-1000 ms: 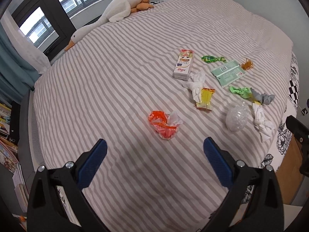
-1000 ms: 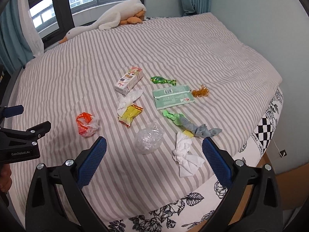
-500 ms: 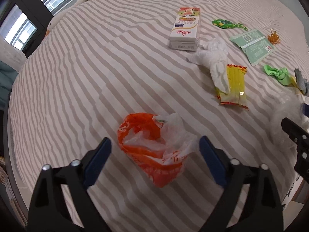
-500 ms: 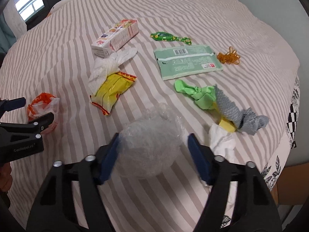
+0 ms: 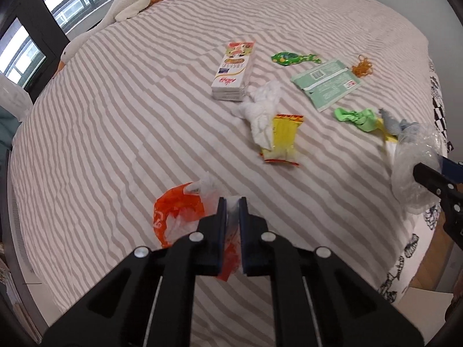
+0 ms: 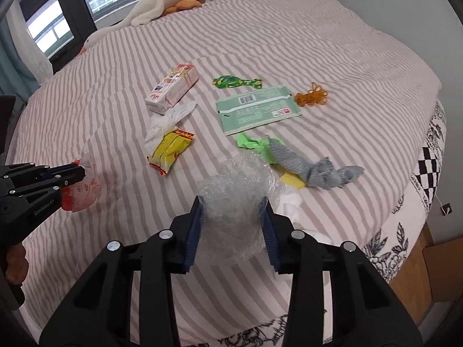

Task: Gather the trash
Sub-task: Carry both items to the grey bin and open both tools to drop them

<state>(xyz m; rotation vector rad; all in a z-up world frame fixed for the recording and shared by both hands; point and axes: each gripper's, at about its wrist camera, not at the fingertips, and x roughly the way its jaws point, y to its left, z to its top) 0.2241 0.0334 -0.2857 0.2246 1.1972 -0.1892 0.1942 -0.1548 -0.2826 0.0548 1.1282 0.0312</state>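
While both views show trash, only the right wrist view shows a hand.

1. The left gripper points steeply down, its black arms converging to the tips. Its blue-padded fingers have just been closing and now stand nearly together, pinching the orange plastic bag between them.
2. The right gripper also tilts steeply down. Its fingers have just been closing and now press on both sides of the clear crumpled plastic ball.
3. Part of a hand shows under the left gripper's body in the right wrist view.
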